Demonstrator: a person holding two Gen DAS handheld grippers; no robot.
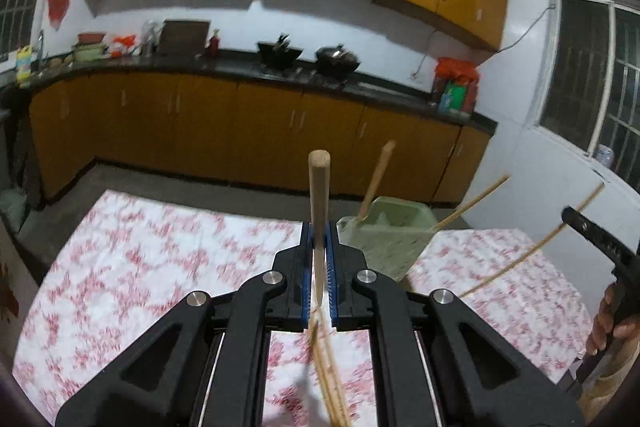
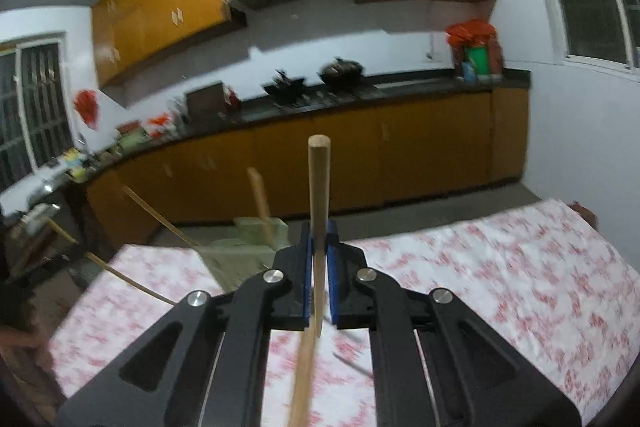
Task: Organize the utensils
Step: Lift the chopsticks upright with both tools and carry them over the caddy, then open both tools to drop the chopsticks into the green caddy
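Left gripper (image 1: 320,259) had its blue pads pinched on a wooden-handled utensil (image 1: 319,187) whose handle stood up past the fingertips, thin chopsticks (image 1: 332,379) hanging below them; the green holder (image 1: 390,233) sat just right of the fingers, a handle and chopsticks already leaning in it. Right gripper (image 2: 319,259) likewise clamped a second wooden handle (image 2: 319,183), holder (image 2: 248,239) to its fingers' left. Judged mid-carry: next, each needs lining over the holder's mouth before letting go.
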